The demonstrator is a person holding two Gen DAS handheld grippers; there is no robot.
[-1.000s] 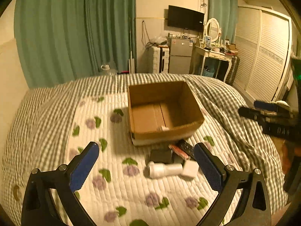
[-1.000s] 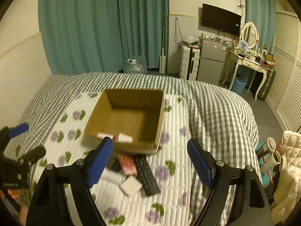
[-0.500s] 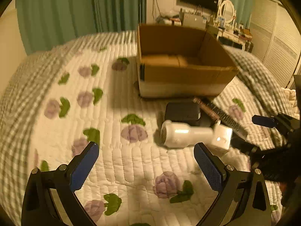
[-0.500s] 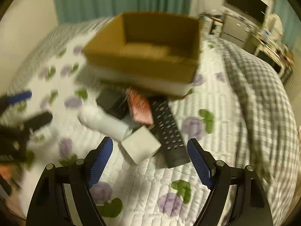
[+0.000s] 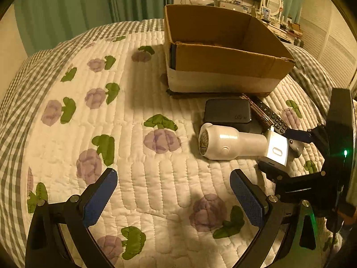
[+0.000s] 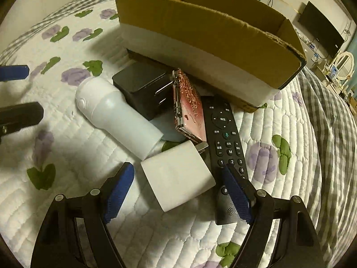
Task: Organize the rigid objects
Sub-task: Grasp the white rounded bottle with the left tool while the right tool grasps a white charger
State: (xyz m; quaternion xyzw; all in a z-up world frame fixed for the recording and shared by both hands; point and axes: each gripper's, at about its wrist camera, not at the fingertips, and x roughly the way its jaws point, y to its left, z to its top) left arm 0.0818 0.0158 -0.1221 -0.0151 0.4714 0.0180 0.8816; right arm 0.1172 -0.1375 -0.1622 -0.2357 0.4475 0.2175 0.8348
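Note:
A small pile lies on the quilt in front of an open cardboard box point(image 6: 207, 29): a white plug cube point(image 6: 177, 175), a white bottle-shaped device point(image 6: 120, 117), a black charger point(image 6: 139, 87), a pink glittery case point(image 6: 190, 107) and a black remote point(image 6: 226, 143). My right gripper point(image 6: 177, 187) is open, its fingers on either side of the white cube. My left gripper point(image 5: 173, 197) is open and empty above the quilt, short of the white device point(image 5: 229, 141). The box point(image 5: 223, 49), charger point(image 5: 227, 112) and cube point(image 5: 277, 149) show there too.
The floral quilt point(image 5: 125, 138) covers a checked bedspread point(image 6: 330, 102). The right gripper's body point(image 5: 312, 169) stands at the right in the left wrist view. A dresser and a wall television point(image 6: 321, 34) are far behind the box.
Both grippers have dropped and moved in toward the pile. The right gripper now straddles the white cube; the left one is nearer the white device.

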